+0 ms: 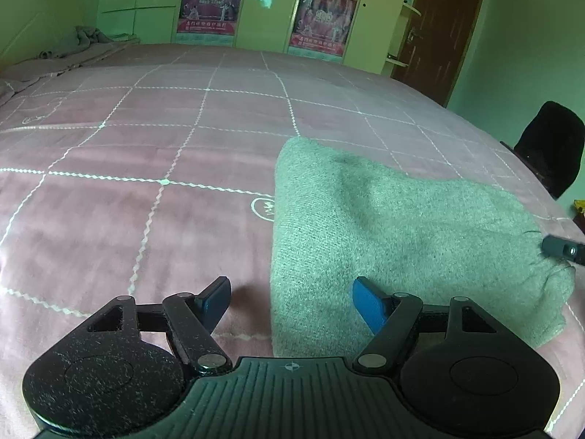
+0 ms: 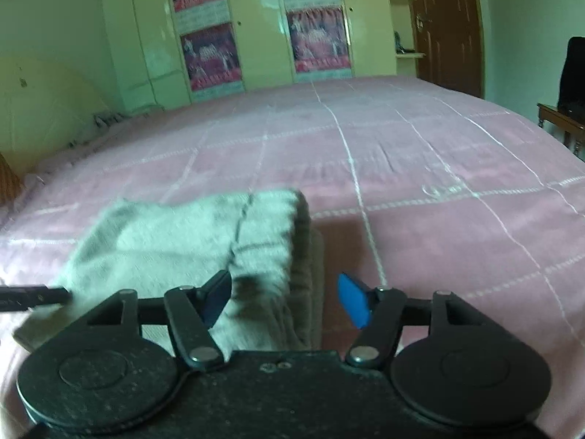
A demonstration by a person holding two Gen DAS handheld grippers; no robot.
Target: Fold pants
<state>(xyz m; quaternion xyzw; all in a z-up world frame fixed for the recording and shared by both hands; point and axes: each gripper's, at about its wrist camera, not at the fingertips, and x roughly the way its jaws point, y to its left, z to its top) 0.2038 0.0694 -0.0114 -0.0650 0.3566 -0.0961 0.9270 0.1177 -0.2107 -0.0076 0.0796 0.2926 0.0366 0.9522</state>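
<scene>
The grey-green knit pants (image 1: 402,234) lie folded into a thick rectangle on the pink quilted bed (image 1: 146,153). My left gripper (image 1: 292,301) is open and empty, hovering over the folded pants' near left edge. In the right wrist view the pants (image 2: 182,241) lie in front and to the left, with their folded right edge between the fingers. My right gripper (image 2: 285,300) is open and empty just above them. The right gripper's tip (image 1: 563,249) shows at the right edge of the left wrist view, and the left gripper's tip (image 2: 33,296) shows at the left of the right wrist view.
The pink bed (image 2: 438,190) stretches far ahead and to both sides. A crumpled blanket (image 1: 84,38) lies at its far left. A wardrobe with posters (image 1: 263,7) and a brown door (image 1: 438,25) stand behind. A black chair (image 1: 552,146) stands at the right.
</scene>
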